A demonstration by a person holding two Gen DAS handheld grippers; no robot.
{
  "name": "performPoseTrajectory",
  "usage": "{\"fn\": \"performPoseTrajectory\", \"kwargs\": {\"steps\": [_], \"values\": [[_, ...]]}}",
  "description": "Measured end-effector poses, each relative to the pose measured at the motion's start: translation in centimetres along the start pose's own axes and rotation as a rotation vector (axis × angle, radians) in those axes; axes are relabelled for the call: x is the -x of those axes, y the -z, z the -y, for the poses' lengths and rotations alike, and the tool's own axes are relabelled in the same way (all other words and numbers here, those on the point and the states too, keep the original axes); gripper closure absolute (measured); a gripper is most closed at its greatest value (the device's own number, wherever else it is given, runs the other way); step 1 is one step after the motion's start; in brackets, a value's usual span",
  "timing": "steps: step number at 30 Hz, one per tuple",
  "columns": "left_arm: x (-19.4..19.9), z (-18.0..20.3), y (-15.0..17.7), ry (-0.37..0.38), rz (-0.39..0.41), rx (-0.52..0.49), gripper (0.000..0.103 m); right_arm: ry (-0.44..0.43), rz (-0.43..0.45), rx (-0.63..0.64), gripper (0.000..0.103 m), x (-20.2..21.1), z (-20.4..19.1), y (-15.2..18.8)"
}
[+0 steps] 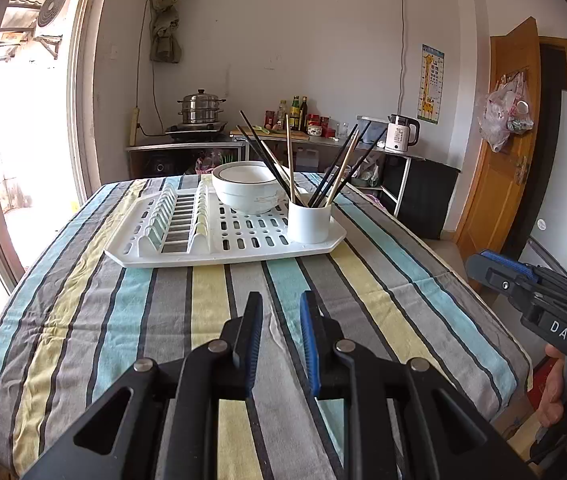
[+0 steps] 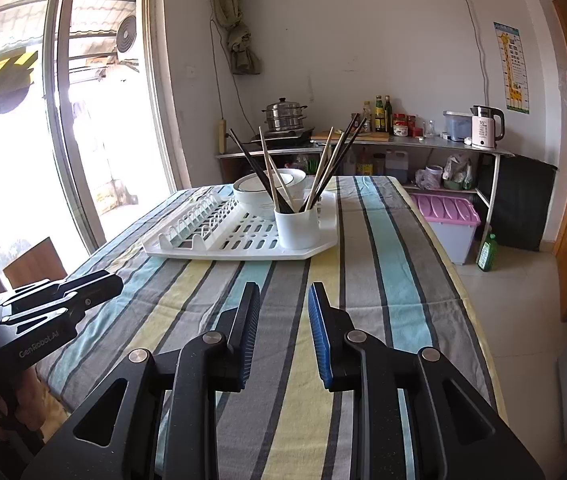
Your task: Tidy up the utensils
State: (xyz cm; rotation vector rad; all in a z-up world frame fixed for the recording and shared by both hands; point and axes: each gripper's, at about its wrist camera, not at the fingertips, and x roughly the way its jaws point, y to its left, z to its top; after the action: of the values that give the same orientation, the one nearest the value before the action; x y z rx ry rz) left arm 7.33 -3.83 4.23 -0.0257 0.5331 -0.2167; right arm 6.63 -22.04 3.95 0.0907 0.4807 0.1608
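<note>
Both your left gripper (image 1: 281,320) and right gripper (image 2: 284,312) stand narrowly parted, empty. Chopsticks (image 1: 325,172) sit splayed in the white cup (image 1: 309,222), rack's (image 1: 219,256) near corner, worktop's (image 1: 363,280) far end. Approach level; pinch one stick high.

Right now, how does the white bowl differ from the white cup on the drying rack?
The white bowl is wide and shallow; the white cup is narrow and tall. The bowl has a dark line at its rim; the cup is plain. The cup holds chopsticks; inside the bowl nothing is visible. Both stand upright on the drying rack.
</note>
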Motion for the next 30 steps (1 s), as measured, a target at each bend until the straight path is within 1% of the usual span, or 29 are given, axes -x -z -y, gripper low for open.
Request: {"fn": "performPoseTrajectory", "kwargs": {"steps": [6, 11, 19, 30], "values": [[2.2, 0.3, 2.1, -0.028, 0.016, -0.009, 0.083, 0.012, 0.006, 0.026, 0.077, 1.9, -1.4, 2.0], [3.2, -0.1, 3.1, -0.044, 0.022, 0.010, 0.083, 0.020, 0.003, 0.052, 0.077, 2.6, -2.0, 3.2], [3.6, -0.2, 3.6, -0.073, 0.028, 0.014, 0.083, 0.023, -0.003, 0.061, 0.077, 2.5, -2.2, 3.6], [3.0, 0.0, 3.7, -0.074, 0.014, 0.014, 0.083, 0.024, 0.002, 0.062, 0.077, 2.5, -2.2, 3.6]]}}
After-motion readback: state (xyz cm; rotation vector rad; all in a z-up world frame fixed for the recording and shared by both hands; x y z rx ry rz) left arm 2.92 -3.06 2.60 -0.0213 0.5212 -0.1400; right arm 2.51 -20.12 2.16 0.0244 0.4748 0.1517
